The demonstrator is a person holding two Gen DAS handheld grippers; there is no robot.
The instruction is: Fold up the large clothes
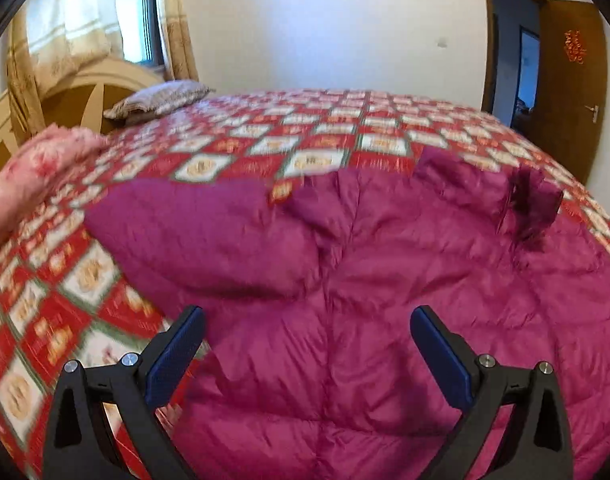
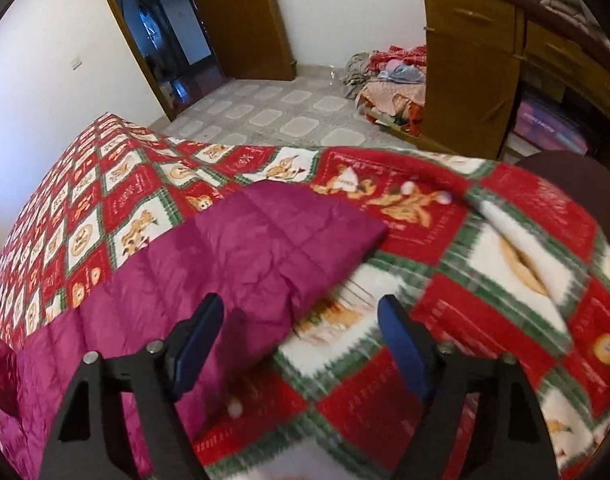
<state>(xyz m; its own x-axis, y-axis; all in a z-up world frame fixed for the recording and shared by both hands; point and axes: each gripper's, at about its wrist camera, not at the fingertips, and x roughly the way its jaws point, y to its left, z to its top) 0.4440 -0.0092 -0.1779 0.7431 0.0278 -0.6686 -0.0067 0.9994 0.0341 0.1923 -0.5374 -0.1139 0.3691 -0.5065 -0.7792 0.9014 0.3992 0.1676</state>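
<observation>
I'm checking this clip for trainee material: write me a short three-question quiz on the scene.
1. True or false: the left gripper holds the magenta quilted coat.
2. The coat lies on: A) the tiled floor, B) the red patterned bedspread, C) the wooden cabinet.
3. Fill in: the wooden door stands ____.

Key: 1 false, its fingers stand apart over the coat with nothing between them. 2 B. 3 open.
</observation>
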